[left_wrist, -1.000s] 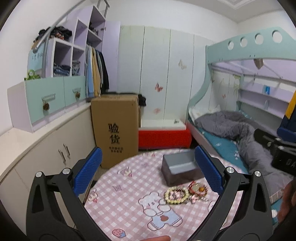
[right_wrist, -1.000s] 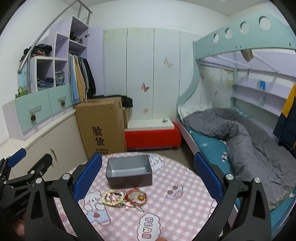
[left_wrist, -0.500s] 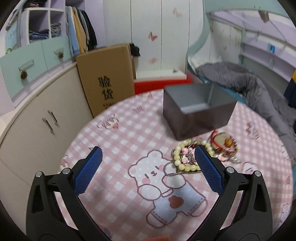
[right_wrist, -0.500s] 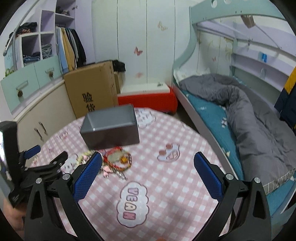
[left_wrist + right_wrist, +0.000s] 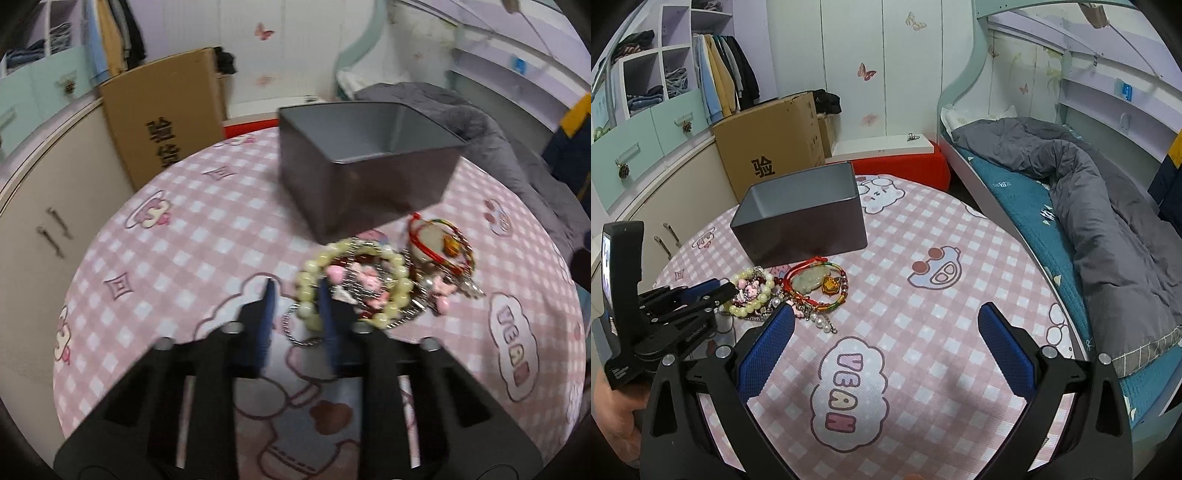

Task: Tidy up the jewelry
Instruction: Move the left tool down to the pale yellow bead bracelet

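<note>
A pile of jewelry lies on the pink checked round table in front of an open grey box. A pale green bead bracelet is at the pile's left, and a red cord bracelet with a pendant at its right. My left gripper has its jaws narrowed around the near edge of the bead bracelet, with a gap still showing. It also shows in the right wrist view at the pile. My right gripper is open and empty over the table, right of the pile.
A cardboard carton and a red bench stand behind the table. Cabinets line the left wall. A bunk bed with a grey quilt runs along the right. The grey box sits at the table's far side.
My left gripper has moved down and forward to the bead bracelet and its jaws have closed in from wide open. My right gripper has lowered slightly and stays open.
</note>
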The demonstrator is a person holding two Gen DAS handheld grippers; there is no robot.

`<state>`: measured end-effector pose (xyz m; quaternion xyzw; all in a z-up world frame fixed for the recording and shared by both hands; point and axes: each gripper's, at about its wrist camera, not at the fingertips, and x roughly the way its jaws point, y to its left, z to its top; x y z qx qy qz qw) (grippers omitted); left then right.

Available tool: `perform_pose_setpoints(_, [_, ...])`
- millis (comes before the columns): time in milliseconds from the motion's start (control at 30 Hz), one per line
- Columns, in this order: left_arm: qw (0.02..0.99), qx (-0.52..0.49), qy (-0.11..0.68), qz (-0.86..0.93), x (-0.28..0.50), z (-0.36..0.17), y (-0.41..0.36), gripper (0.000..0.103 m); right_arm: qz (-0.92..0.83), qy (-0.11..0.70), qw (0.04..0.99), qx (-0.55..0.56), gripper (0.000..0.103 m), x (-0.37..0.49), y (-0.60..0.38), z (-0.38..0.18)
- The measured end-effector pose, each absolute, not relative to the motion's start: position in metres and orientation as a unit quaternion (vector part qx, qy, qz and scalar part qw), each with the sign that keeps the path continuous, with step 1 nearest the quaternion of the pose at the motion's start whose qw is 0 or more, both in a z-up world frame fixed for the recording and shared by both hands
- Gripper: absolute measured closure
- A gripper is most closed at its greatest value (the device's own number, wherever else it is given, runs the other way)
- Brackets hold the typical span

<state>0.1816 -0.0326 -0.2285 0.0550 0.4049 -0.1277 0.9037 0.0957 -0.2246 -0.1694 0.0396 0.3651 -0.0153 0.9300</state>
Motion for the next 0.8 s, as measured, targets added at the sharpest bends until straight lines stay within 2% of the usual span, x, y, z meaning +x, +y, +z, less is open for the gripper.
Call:
perform_pose_setpoints(133, [0.905,0.048,0.394,-0.151,0.173,-0.223,-0.031,0.100,-0.011,0.371,0.928,0.042,0.007,0.097,-0.225,-0.174])
perform_pose_setpoints(333, [0.910,0.038,0.380,-0.162,0.163,-0.215,-0.022,0.100,0.001,0.382,0.923,0.047,0.007,0.102,-0.224,-0.182])
perform_pose_setpoints(533, [0.894,0.006,0.420,-0.159,0.178,-0.225,-0.014,0.097,0.005,0.385,0.922,0.041,0.007,0.103,-0.218,-0.182])
perform_pose_setpoints(600, [0.895,0.011,0.419,-0.149,0.182,-0.226,-0.013,0.080,0.003,0.386,0.922,0.042,0.007,0.104,-0.219,-0.182])
perform_pose_setpoints(633, [0.899,0.017,0.417,-0.134,0.182,-0.225,-0.013,0.037,0.004,0.386,0.922,0.043,0.007,0.104,-0.218,-0.182])
perform_pose_setpoints(667, [0.903,0.021,0.411,-0.120,0.181,-0.224,-0.012,0.007,0.004,0.386,0.921,0.044,0.007,0.104,-0.219,-0.183])
perform_pose_setpoints(733, [0.918,0.020,0.379,-0.113,0.173,-0.216,-0.009,0.006,0.002,0.387,0.921,0.043,0.007,0.104,-0.218,-0.183])
perform_pose_setpoints(800, [0.915,0.026,0.386,-0.116,0.174,-0.217,-0.011,0.006,0.002,0.389,0.920,0.043,0.007,0.106,-0.219,-0.185])
